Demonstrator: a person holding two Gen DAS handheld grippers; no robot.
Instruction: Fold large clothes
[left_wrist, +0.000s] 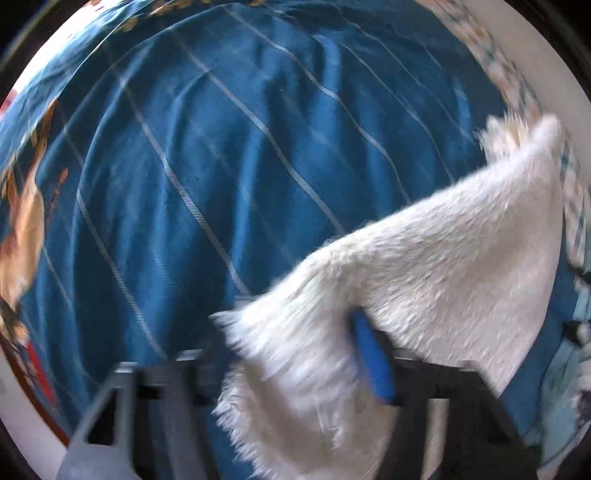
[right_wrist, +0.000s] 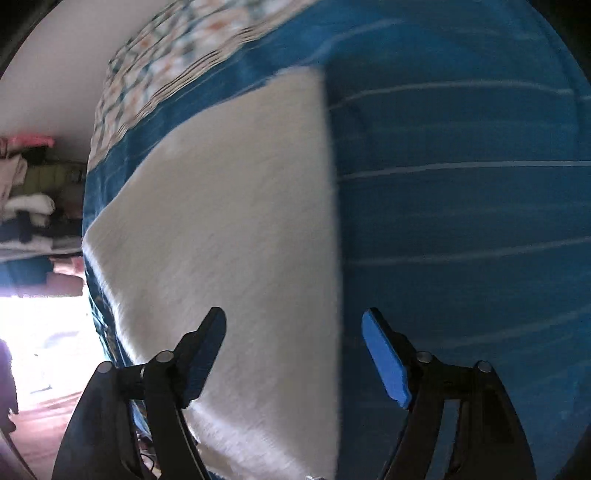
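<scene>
Left wrist view: looking down on a white fluffy garment, bunched and draped across the left gripper, hiding 1 finger and lying against the blue pad of the other. Cannot tell whether clamped there or merely hanging over the fingers. Underneath, spread wide, a blue striped bedspread.

From the right wrist view: right gripper spread wide and holding nothing, poised above the straight edge of the same garment, flat on the bedspread near the bed's side.

Risks, as judged from here:
- Losing the lifted corner on the left if only draped, not pinched; would drop in a heap and spoil the fold.
- Pinching the bedspread along with the garment on the right, through closing too deep at the edge; would drag the bedding up with it.
- Catching only 1 layer or only the long pile; would slip free on lifting.
- Pulling unevenly with just 1 side secured; would skew the fold line.

Containers: no basket, box or drawer in either view. Only stacked clothes beside the bed, on what looks like shelving, too blurred to sort out.
</scene>
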